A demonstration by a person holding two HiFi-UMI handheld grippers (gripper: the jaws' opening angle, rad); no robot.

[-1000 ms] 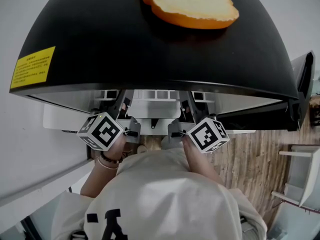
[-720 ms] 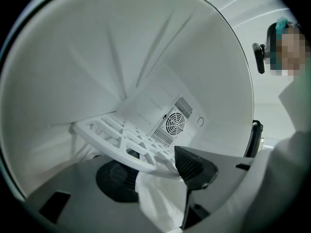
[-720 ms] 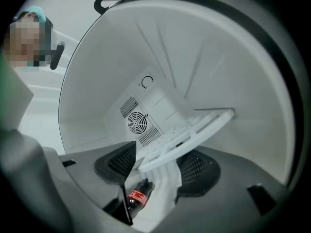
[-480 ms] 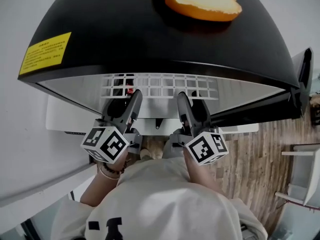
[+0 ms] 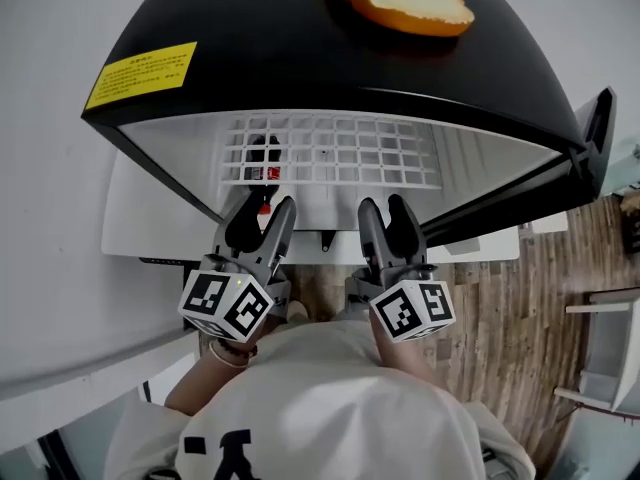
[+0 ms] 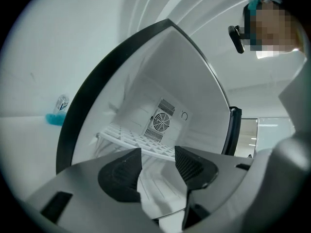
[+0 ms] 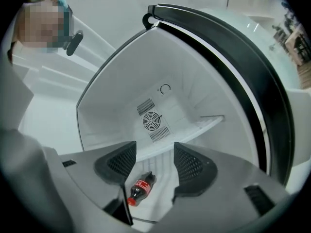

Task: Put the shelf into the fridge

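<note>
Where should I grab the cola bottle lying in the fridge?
Probably grab the bottle around its middle, reaching in from the front, under the white shelf. It lies on its side with the cap towards the door, so its round sides look free for the tool to close on.

Bg, head view: plain white wall (image 5: pixel 45 118) fills the pic's left side, more white at top right. Floor (image 5: pixel 510 338) = brown wood-look planks. White furniture (image 5: pixel 600 358) stands on it at far right, type unclear. Left gripper view: small clear bottle (image 6: pixel 59 106) w/ blue base against a white wall, on a pale ledge (image 6: pixel 26 140). Light is even, bright, indoor.
</note>
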